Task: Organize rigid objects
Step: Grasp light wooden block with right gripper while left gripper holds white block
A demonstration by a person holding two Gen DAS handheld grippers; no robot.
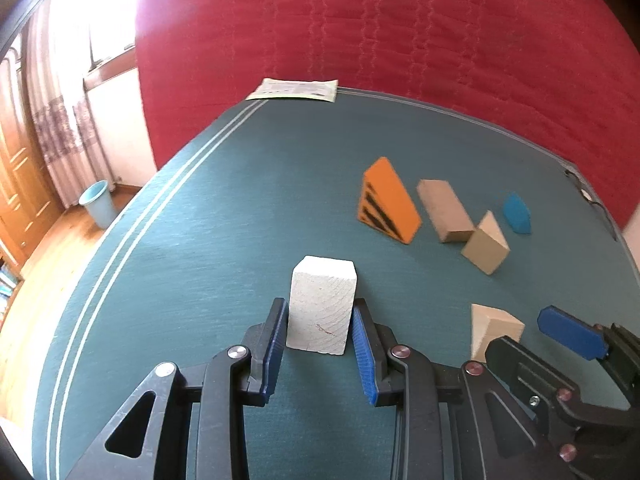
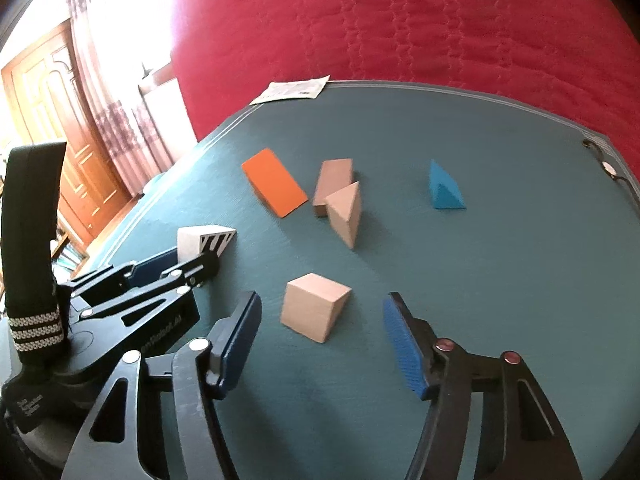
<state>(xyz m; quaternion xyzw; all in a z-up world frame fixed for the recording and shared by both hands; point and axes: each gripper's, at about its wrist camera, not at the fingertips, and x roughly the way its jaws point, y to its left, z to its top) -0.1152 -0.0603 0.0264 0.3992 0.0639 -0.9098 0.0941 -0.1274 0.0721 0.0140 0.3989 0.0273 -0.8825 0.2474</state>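
Note:
My left gripper (image 1: 320,307) is shut on a white wooden block (image 1: 321,308) that stands on the teal tabletop (image 1: 200,220). From the right wrist view the same block (image 2: 204,240) shows black stripes on one face, with the left gripper (image 2: 196,257) clamped on it. My right gripper (image 2: 322,326) stands open around a pale wooden wedge (image 2: 314,306), with a gap on both sides of it. That wedge (image 1: 494,326) and the right gripper (image 1: 520,332) also show low on the right in the left wrist view.
Farther back lie an orange striped wedge (image 1: 390,200), a brown block (image 1: 444,210), a tan triangular prism (image 1: 486,246) and a blue wedge (image 1: 517,214). A paper leaflet (image 1: 296,89) sits at the far edge by a red bedspread (image 1: 400,20). A cable (image 2: 608,168) lies at the right edge.

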